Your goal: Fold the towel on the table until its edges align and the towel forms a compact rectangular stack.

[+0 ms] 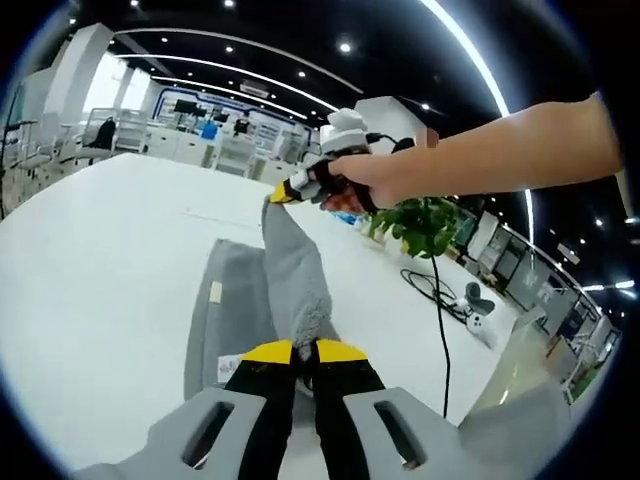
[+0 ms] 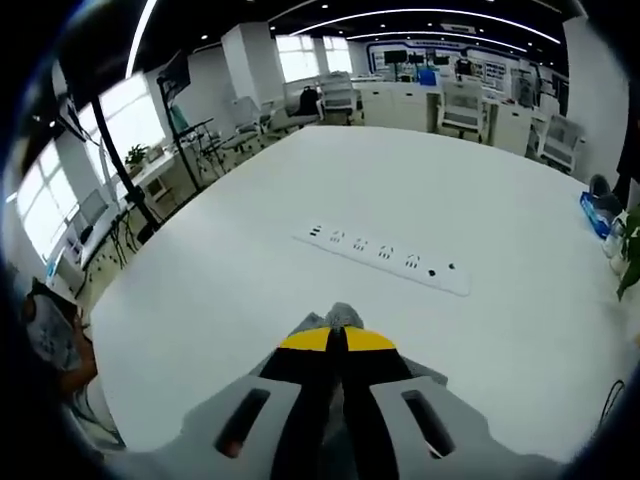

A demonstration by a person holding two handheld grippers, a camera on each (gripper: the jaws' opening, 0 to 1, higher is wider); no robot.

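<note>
The grey towel (image 1: 262, 300) lies partly on the white bench (image 1: 100, 260), with one long edge lifted off the surface and stretched taut between the two tools. That raised edge forms a ridge running from the bottom of the left gripper view up toward the far corner, while the rest of the cloth, with a small pale label near its edge, rests flat on the bench beneath it. Holding the edge at both ends keeps it straight, so it can be carried across as one line and laid down on the opposite edge.

The left hand-held gripper (image 1: 304, 352) has its yellow-tipped jaws pressed together on the near corner of the towel. The right hand-held gripper (image 1: 285, 193), held in a person's hand (image 1: 365, 180), pinches the far corner at about the same height. In the right gripper view, its jaws (image 2: 335, 340) are closed with a small tuft of grey cloth showing at the tips; the pinch is probably thin, though the view is too tight to say how much fabric is caught.

Beyond the towel, a white power strip (image 2: 385, 255) lies well apart on the bench. A potted green plant (image 1: 425, 222) stands near the bench edge, with a black cable (image 1: 440, 320) hanging below it.

The fold looks to be midway, with the edges not yet aligned.
</note>
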